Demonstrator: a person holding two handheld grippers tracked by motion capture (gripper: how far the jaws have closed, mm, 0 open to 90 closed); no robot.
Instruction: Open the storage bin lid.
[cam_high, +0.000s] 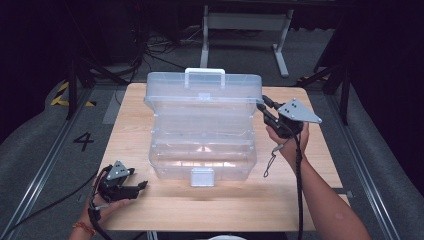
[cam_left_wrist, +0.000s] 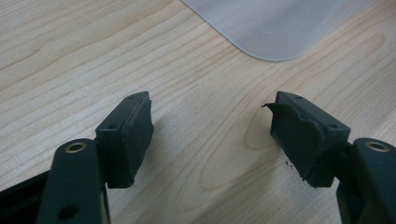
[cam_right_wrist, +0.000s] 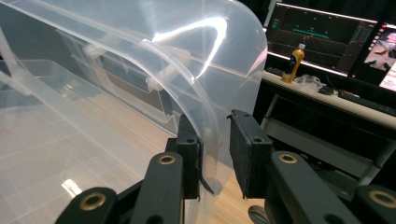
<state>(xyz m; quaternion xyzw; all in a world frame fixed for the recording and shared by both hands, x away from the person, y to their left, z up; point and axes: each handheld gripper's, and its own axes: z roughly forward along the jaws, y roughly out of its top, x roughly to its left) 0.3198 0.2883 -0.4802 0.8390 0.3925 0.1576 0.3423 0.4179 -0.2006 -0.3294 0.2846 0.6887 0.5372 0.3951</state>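
Clear plastic — a large box (cam_high: 202, 145) with its lid (cam_high: 205, 90) swung up and back — is sitting at the middle of the wooden tabletop (cam_high: 130, 135). A white handle (cam_high: 205, 72) is crowning the lid's far edge, and a pale latch (cam_high: 202, 176) is hanging at the box's near wall.

Right of the box, at the lid's right end, the right tongs (cam_high: 261, 102) are reaching in from a hand (cam_high: 290, 140). In the right gripper view the lid's curved side wall (cam_right_wrist: 205, 116) is standing between the two pads; the left pad (cam_right_wrist: 191, 158) is lying against the plastic, while the other is standing just off it, so the tongs (cam_right_wrist: 212, 158) are straddling the wall rather than pinching it.

Near the box's front left corner, the left tongs (cam_high: 142, 185) are resting low over the tabletop, held by the other hand (cam_high: 107, 205). In the left gripper view these tongs (cam_left_wrist: 212, 135) are spread, with bare wood (cam_left_wrist: 93, 56) between them and a rounded corner of the box (cam_left_wrist: 275, 25) lying beyond — well apart from the pads.

Beyond the box, a monitor (cam_right_wrist: 322, 39) and an amber bottle (cam_right_wrist: 295, 58) are standing on a desk.
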